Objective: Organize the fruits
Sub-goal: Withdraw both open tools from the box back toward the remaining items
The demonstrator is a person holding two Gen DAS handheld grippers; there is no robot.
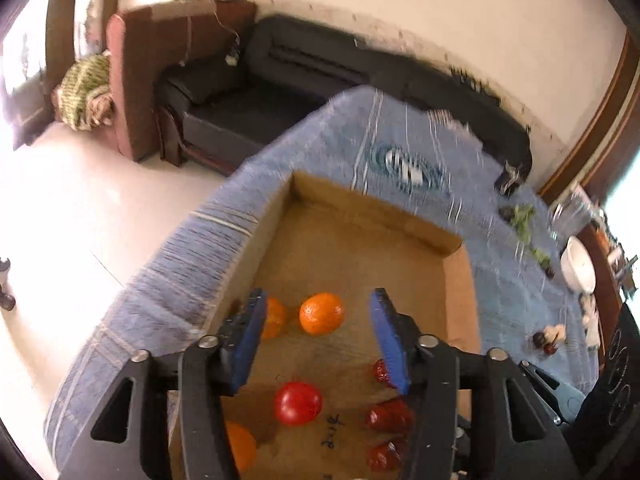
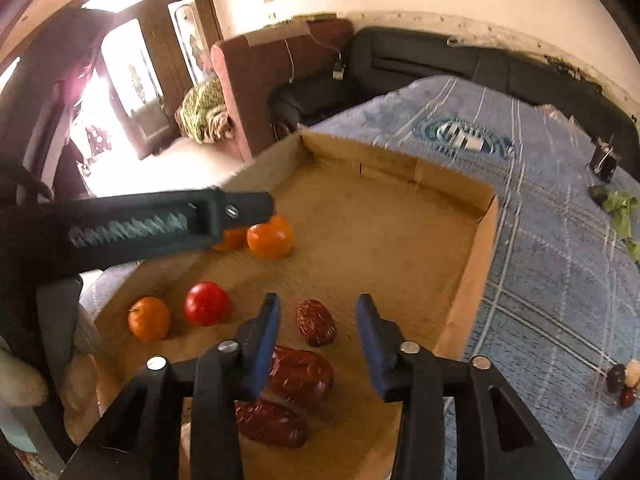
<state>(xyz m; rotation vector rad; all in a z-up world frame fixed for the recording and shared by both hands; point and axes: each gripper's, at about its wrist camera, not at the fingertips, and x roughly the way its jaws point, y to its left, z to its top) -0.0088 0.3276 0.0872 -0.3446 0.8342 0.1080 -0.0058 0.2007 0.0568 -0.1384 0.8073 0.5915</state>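
Living room setup: black sofa [image 1: 280, 80] along the far wall, blue striped cloth [image 1: 400, 148] over the counter, shallow cardboard box [image 2: 400, 168] on top. Oranges [image 1: 322, 313], a tomato [image 1: 298, 403] and red dates [image 2: 316, 322] sit inside. Handwriting on the box floor, unreadable. Left tongs [image 1: 318, 340] and right tongs [image 2: 318, 344] both spread, empty.

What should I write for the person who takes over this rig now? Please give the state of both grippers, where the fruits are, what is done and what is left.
Left gripper: open, empty, above the cardboard box.
Right gripper: open, empty, over the dates.
In the box: three oranges, two together and one alone; one red tomato; three red dates grouped near the right gripper.
Done: these fruits lie in the box, roughly by kind.
Left: a few dark fruits still on the blue cloth, right of the box; probably those go in next.
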